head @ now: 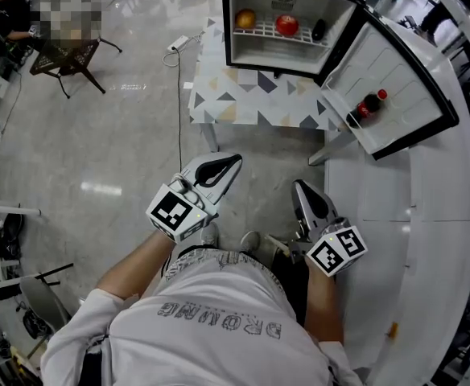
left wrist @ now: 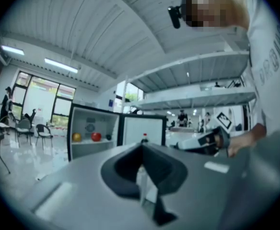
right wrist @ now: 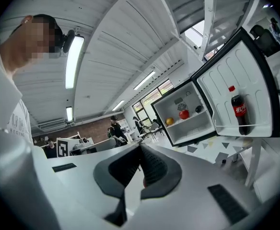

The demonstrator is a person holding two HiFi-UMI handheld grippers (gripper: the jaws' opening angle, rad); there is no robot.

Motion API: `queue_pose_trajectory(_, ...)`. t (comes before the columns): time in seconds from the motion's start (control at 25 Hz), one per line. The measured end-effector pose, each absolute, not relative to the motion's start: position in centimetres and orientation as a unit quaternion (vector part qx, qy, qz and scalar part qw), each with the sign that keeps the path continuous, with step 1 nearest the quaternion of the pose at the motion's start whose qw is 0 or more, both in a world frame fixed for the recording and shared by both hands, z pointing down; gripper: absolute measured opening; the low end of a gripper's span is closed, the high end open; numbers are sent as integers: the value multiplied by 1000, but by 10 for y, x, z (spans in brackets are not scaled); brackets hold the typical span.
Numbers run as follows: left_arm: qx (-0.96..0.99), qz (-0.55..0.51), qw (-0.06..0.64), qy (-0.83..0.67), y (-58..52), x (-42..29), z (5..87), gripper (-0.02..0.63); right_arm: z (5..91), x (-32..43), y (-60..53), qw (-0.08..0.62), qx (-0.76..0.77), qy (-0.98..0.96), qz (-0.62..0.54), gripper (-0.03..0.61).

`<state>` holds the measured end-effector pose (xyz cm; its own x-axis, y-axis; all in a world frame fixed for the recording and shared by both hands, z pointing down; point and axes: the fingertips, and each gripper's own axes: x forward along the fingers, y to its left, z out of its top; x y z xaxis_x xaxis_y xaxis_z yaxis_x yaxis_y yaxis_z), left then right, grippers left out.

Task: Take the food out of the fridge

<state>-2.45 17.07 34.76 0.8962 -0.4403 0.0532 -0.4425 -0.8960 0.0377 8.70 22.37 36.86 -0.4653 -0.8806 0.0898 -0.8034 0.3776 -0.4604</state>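
Observation:
A small black fridge [head: 283,22] stands open on a table, far ahead of both grippers. Its wire shelf holds a yellow-orange fruit [head: 245,18], a red fruit [head: 287,25] and a small dark item [head: 319,29]. A cola bottle [head: 369,105] stands in the rack of the swung-out door [head: 396,95]. My left gripper [head: 233,161] is held level near my waist, tips together and holding nothing. My right gripper [head: 298,185] is beside it, shut and empty. The right gripper view shows the red fruit [right wrist: 183,114] and the cola bottle [right wrist: 239,110] beyond its closed tips [right wrist: 140,146].
The fridge rests on a low table with a triangle-patterned cloth [head: 251,95]. A white curved counter [head: 428,215] runs along the right. A power strip with its cable [head: 179,43] lies on the floor to the left of the table. A chair [head: 66,59] stands at the far left.

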Motion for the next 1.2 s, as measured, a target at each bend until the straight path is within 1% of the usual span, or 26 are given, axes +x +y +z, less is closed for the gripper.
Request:
queue_pose_trajectory(0.56,966,23,16,-255,185,0,348,8,373,116,232,82,-480,842,-231,-11)
queue_pose_trajectory(1.2,960,28,17,-280,182,7,355,8,384,137,224,81,-472,845,-238,-11)
